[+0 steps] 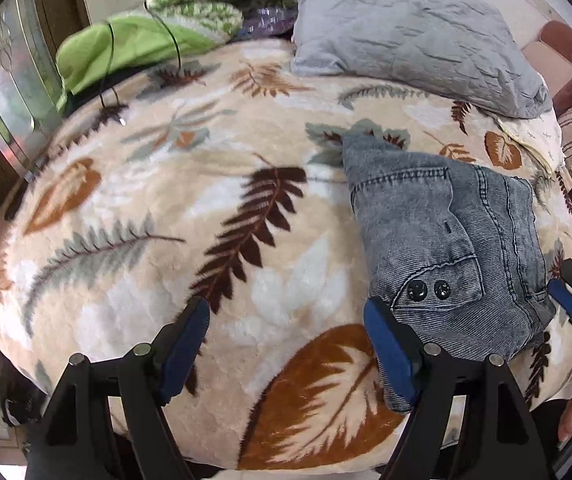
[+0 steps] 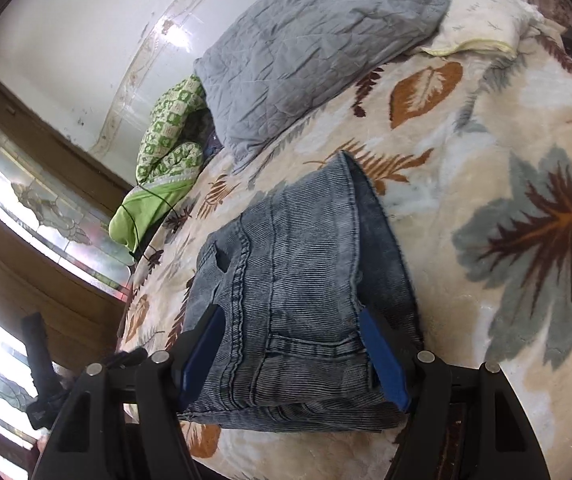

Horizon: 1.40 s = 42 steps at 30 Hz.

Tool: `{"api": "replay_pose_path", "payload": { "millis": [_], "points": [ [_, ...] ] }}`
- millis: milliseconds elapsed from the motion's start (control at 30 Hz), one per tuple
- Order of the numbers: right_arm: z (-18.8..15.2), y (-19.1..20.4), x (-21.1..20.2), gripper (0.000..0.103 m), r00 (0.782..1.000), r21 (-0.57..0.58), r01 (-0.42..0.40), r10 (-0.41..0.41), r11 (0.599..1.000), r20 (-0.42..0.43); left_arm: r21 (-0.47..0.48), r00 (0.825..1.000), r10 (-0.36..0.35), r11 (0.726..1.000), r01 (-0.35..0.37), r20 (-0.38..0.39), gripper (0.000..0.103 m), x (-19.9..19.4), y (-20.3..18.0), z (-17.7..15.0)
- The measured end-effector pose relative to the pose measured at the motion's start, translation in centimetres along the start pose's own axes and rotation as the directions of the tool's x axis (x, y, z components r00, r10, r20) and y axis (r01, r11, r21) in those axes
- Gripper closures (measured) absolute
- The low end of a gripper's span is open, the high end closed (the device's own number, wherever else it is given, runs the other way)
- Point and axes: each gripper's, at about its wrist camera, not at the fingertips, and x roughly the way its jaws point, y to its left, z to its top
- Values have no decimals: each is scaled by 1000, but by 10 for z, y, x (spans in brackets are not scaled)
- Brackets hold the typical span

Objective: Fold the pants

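Grey-blue denim pants (image 1: 438, 232) lie folded into a compact stack on the leaf-patterned blanket (image 1: 189, 208), at the right of the left wrist view. My left gripper (image 1: 286, 352) is open above the blanket, its right finger (image 1: 390, 356) at the stack's near left corner. In the right wrist view the folded pants (image 2: 298, 288) fill the centre. My right gripper (image 2: 294, 360) is open, its blue pads straddling the stack's near end without closing on it. The right gripper's pads (image 1: 564, 300) also show at the right edge of the left wrist view.
A grey quilted pillow (image 1: 406, 36) lies at the head of the bed, with a cream pillow (image 2: 482, 28) beside it. A green patterned blanket (image 1: 189, 4) and a thin black cable (image 1: 109, 80) sit at the far left. A glass-panelled wooden door (image 2: 37, 216) stands beyond.
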Motion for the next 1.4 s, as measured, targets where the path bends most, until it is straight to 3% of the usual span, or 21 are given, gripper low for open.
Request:
{"api": "replay_pose_path", "payload": {
  "millis": [133,533,667,1000,1133,1333,1400],
  "points": [
    [2,-6,1,30,1000,22,8,-8,1000,-6,-25,999,-36,999,35,-38,23,14,-3,9],
    [8,-17,3,30,999,66,38,-38,997,-4,-13,996,-79,997,79,-31,23,30,-40,23],
    [9,-20,2,30,999,79,34,-34,996,-1,-12,990,-132,991,132,-52,23,35,-50,25],
    [17,-40,23,30,996,155,52,-42,987,-73,8,979,-191,981,192,-67,24,46,-59,30],
    [15,-43,36,31,992,165,22,-1,986,-125,-25,962,-259,966,257,-86,40,51,-56,29],
    [12,-30,51,32,982,120,-54,75,991,-174,-23,961,-264,965,263,-85,40,53,-54,30],
    [11,-29,52,32,982,108,-46,64,993,-176,-34,958,-271,963,269,-97,40,53,-49,31]
  ]
}}
